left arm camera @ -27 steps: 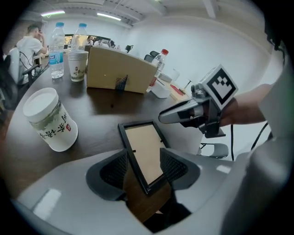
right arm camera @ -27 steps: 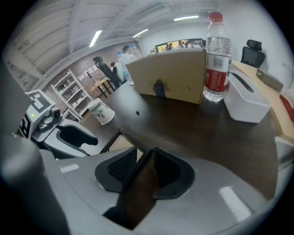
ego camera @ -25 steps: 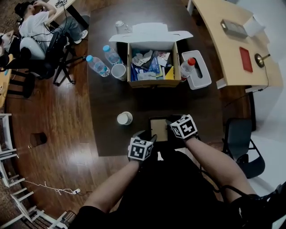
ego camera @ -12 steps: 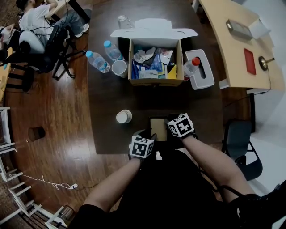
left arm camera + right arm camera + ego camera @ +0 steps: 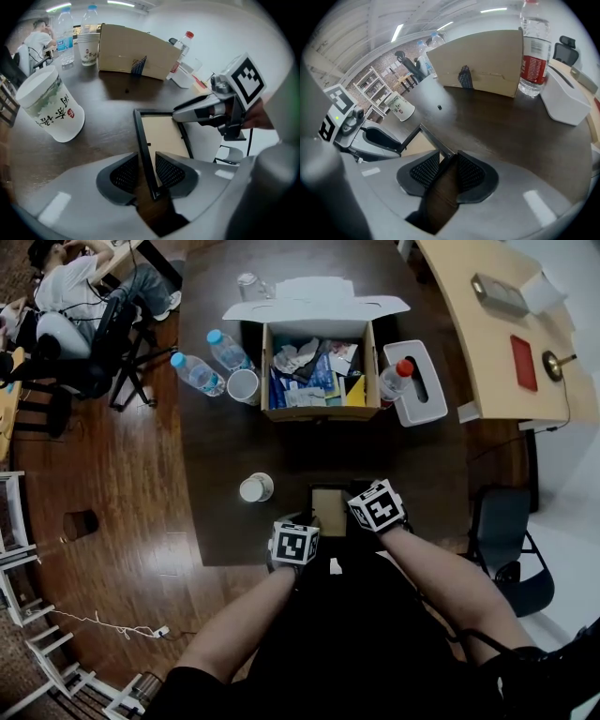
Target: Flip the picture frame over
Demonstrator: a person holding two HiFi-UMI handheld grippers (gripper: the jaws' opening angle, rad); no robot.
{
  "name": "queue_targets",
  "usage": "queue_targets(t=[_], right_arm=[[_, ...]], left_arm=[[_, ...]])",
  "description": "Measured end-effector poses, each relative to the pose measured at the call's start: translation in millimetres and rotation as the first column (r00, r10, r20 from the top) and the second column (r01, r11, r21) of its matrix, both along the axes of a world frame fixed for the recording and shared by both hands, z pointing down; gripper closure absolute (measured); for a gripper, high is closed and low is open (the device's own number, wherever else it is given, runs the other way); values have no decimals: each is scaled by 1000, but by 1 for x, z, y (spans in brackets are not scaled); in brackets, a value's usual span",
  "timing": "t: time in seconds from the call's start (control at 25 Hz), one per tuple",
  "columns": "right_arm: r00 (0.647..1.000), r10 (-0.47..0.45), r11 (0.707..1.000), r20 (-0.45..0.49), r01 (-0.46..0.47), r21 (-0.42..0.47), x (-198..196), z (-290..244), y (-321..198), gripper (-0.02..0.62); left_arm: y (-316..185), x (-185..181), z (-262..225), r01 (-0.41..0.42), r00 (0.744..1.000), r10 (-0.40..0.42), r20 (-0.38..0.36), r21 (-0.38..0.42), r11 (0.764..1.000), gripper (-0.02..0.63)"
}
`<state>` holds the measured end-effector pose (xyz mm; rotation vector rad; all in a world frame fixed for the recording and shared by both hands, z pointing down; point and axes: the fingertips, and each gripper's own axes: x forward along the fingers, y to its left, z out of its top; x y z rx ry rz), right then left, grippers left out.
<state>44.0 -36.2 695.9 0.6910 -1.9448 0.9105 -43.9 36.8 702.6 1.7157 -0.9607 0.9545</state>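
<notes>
Two claws are gripping a black picture frame (image 5: 161, 136), which is lying at the near edge of a dark counter (image 5: 309, 451) with its beige panel facing up. The left claw (image 5: 146, 158) has just been closing and is clamping the frame's left rail. The right claw (image 5: 447, 161) is pinching the far right corner. A lidded paper cup (image 5: 47, 110) is standing nearby on the left.

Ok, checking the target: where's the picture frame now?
Head view: the picture frame is at the dark table's near edge, right of the lidded paper cup.
</notes>
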Motion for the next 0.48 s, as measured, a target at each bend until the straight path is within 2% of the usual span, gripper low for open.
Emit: queue_targets(t=[0.08,0.24,0.48], right_arm=[[1000,-5,1000,5,5,11,-2,-1,0,474],[1000,15,999,16,-15,37,0,-5,-1,480],[997,57,994,54,-62,92,14,-29,-4,488]], left_arm=[[1,1,-1,0,1000,0,-3,-6,1000,520],[0,0,-1,0,1000,0,-5,-6,1000,529],[-4,14,-6,-28,997,29,-73,16,999,541]])
